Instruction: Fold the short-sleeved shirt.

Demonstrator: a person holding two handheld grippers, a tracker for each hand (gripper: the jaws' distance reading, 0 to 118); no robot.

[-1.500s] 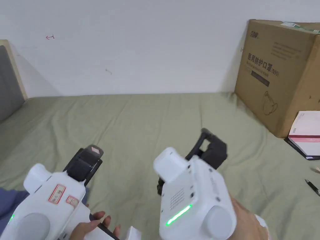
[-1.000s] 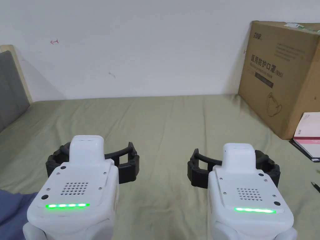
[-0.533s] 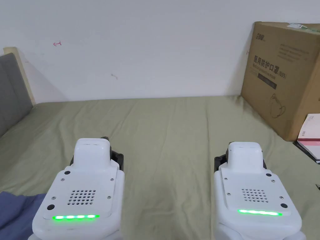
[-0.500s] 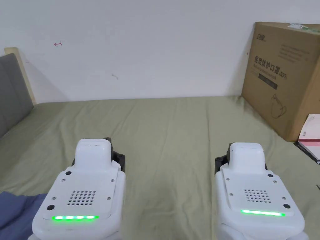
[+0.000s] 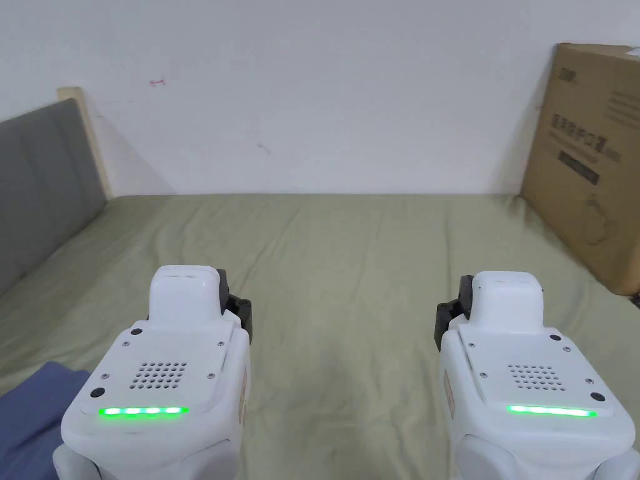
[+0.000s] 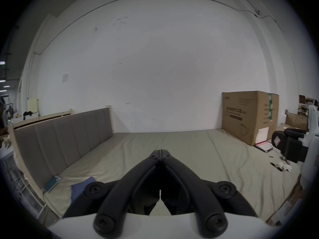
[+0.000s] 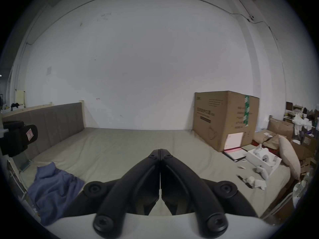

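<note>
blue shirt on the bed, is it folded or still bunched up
Bunched up, not folded. The blue shirt lies in a rumpled heap with loose creases near the bed's left edge, and neither gripper touches it.

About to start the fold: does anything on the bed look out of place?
The blue shirt lies crumpled in a heap at the bed's near left edge, not spread flat. Both hand-held grippers, left and right, are shut and hold nothing.
</note>
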